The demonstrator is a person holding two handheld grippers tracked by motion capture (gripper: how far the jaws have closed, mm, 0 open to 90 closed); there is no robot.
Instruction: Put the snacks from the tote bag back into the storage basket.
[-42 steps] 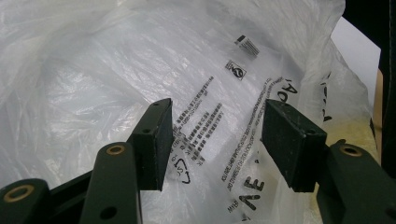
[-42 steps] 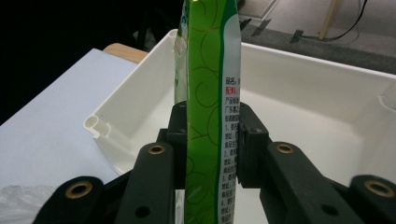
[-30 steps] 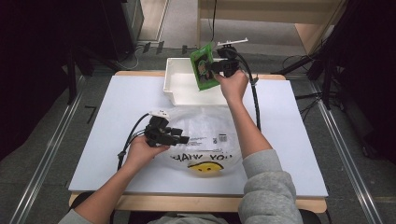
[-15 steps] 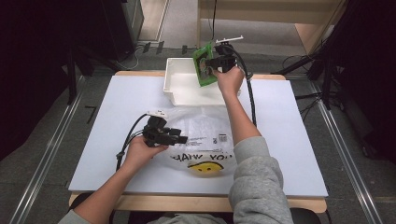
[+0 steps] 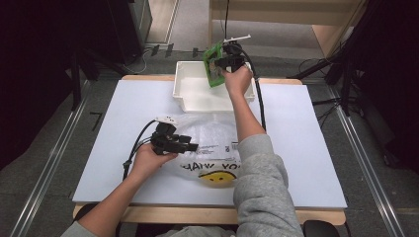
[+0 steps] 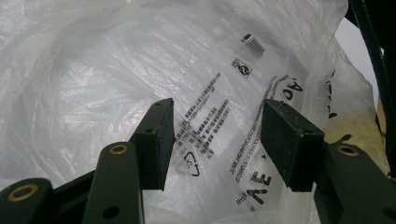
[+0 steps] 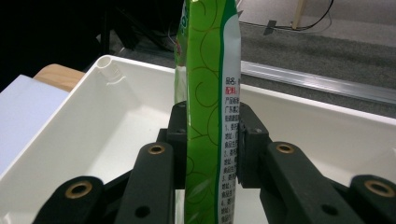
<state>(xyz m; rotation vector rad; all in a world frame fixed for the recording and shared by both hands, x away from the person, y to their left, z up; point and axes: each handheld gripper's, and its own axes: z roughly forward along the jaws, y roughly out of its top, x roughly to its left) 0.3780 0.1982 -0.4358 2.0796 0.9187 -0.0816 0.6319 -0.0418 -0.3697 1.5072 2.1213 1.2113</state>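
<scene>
A green snack packet [image 5: 213,64] [image 7: 210,112] stands edge-on between the jaws of my right gripper [image 5: 225,63] [image 7: 208,140], which is shut on it above the far right part of the white bin [image 5: 190,101] [image 7: 93,116]. A clear plastic bag [image 5: 217,143] [image 6: 140,79] with black print and a yellow smiley lies crumpled on the white table [image 5: 306,148] near the front. My left gripper [image 5: 190,146] [image 6: 217,140] hovers at the bag's left side, open, with the printed film seen behind its pads and nothing pinched.
The right gripper's black cable [image 5: 258,101] trails down across the table beside the grey sleeve [image 5: 262,187]. Metal rails [image 5: 44,182] run along both sides of the table. Dark equipment and floor cables stand beyond the far edge.
My right gripper has carried the green packet further back over the bin and slightly lower. The left gripper has stayed where it was on the bag.
</scene>
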